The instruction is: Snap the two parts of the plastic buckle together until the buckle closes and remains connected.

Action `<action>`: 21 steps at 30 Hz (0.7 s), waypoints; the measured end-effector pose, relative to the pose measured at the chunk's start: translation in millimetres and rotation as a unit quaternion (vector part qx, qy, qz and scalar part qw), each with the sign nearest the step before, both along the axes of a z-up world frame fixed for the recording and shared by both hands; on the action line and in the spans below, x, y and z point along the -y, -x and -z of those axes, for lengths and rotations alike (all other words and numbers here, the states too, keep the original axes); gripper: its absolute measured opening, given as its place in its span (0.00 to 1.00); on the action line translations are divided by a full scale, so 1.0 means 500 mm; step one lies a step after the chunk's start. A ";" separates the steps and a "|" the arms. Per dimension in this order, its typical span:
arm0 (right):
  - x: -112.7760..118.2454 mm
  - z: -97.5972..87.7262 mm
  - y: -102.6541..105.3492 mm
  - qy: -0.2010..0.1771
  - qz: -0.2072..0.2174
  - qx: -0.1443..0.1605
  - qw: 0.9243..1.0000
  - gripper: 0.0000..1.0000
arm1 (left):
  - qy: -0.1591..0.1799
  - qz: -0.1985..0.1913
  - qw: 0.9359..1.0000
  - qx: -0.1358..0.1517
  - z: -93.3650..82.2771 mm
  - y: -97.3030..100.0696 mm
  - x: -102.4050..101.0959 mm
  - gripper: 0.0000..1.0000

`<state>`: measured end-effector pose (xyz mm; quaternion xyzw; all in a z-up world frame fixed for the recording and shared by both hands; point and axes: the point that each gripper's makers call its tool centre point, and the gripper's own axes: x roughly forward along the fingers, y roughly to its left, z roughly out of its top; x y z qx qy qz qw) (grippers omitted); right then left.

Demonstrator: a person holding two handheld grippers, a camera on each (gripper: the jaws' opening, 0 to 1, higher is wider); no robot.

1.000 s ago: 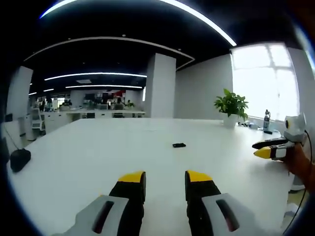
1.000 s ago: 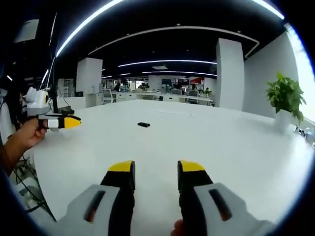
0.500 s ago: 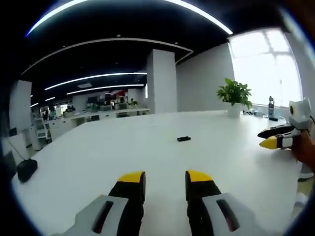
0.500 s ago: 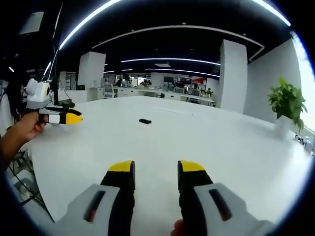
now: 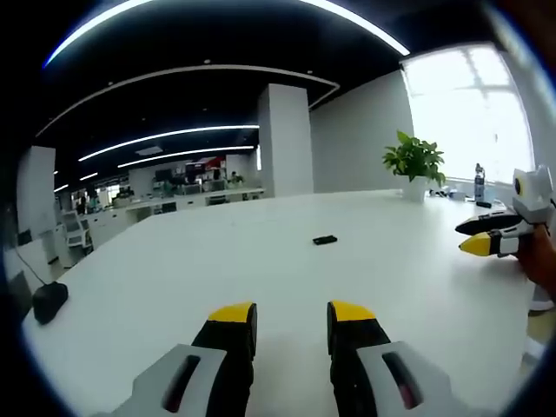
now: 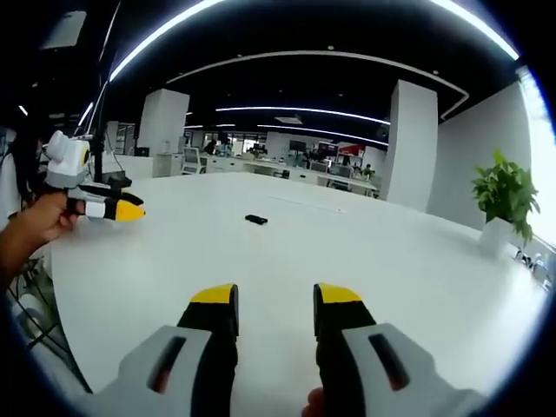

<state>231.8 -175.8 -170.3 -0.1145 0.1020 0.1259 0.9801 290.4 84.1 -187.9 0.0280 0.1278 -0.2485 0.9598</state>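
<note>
A small black plastic buckle (image 5: 325, 240) lies alone on the white table (image 5: 174, 269), far ahead of both grippers. In the right gripper view the buckle (image 6: 255, 220) sits mid-table, left of centre. My left gripper (image 5: 291, 314) is open over the near table, its yellow-tipped jaws apart with nothing between them. My right gripper (image 6: 275, 297) is likewise open and holds nothing. The right gripper (image 5: 486, 239) enters the left gripper view at the right edge. A hand (image 6: 35, 228) holds the left gripper (image 6: 109, 207) at the left of the right gripper view.
A black mouse (image 5: 49, 300) rests near the table's left edge. A potted plant (image 5: 415, 161) and a bottle (image 5: 479, 182) stand at the far right by the window. The plant (image 6: 504, 191) also shows at right. Office desks lie beyond the table.
Both views have shifted slightly with the hands. The buckle stays where it was on the table, and both grippers remain open.
</note>
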 end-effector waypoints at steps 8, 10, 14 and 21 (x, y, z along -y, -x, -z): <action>0.002 0.006 0.002 -0.002 -0.001 -0.005 1.000 0.35 | 0.006 0.013 1.000 0.003 -0.005 0.003 0.007 0.32; 0.008 0.007 0.001 -0.002 0.005 -0.006 1.000 0.35 | 0.013 0.015 1.000 0.000 -0.006 0.004 0.007 0.32; 0.010 0.008 -0.003 0.003 0.011 -0.008 1.000 0.35 | 0.022 0.015 1.000 0.002 -0.010 0.004 0.006 0.32; 0.010 0.012 0.000 0.001 0.015 -0.011 1.000 0.35 | 0.028 0.026 0.999 0.010 -0.017 0.006 0.012 0.32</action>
